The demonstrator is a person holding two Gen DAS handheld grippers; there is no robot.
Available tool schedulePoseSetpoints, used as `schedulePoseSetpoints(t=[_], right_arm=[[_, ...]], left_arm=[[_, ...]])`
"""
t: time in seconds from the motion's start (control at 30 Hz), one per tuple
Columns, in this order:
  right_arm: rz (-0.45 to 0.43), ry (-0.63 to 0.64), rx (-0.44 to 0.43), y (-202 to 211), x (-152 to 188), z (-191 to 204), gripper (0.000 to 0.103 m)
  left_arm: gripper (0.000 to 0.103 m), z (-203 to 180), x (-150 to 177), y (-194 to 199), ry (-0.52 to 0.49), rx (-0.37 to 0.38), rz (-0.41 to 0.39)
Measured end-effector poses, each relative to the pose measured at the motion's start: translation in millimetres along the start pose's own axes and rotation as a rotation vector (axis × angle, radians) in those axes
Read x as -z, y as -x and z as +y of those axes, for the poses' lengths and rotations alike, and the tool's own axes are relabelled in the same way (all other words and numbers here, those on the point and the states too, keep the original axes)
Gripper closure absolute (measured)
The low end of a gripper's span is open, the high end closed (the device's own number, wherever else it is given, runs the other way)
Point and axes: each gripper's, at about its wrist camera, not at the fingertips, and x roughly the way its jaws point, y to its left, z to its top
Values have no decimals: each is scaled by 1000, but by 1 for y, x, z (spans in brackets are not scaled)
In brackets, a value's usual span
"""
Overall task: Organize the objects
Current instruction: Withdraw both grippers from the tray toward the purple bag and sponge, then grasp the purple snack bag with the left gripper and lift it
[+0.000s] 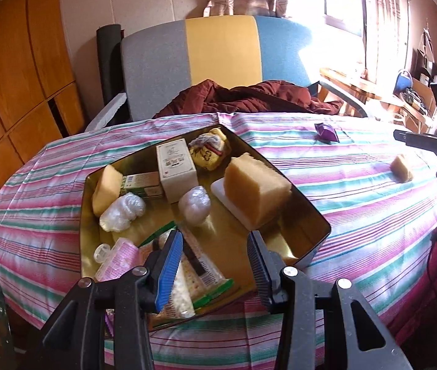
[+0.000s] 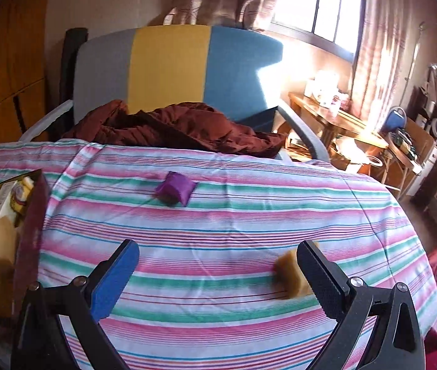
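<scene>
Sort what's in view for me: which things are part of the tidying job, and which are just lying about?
Job:
- gold tin, already holding boxes and sponges
- small sponge loose on the striped cloth, beside the right tool
- purple packet loose on the cloth
- left tool, over the tin

Lying about:
- maroon jacket on the chair
- side table by the window

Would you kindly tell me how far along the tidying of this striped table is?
Done: the gold metal tin already holds sponges, boxes and packets. In hand: nothing; the left gripper and right gripper are empty. Left: the small yellow sponge block and purple pouch remain on the cloth.
</scene>
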Motion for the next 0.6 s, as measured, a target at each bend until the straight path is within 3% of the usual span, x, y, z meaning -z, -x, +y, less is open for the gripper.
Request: schedulePoseSetpoints(t=[0.37, 0.6], right_arm=[[87, -505, 128, -27, 25, -116, 0], [128, -795, 85, -29, 51, -163, 0]], left_arm=[[59, -38, -24, -16, -48, 73, 23], [59, -79, -53, -30, -92, 172, 33]])
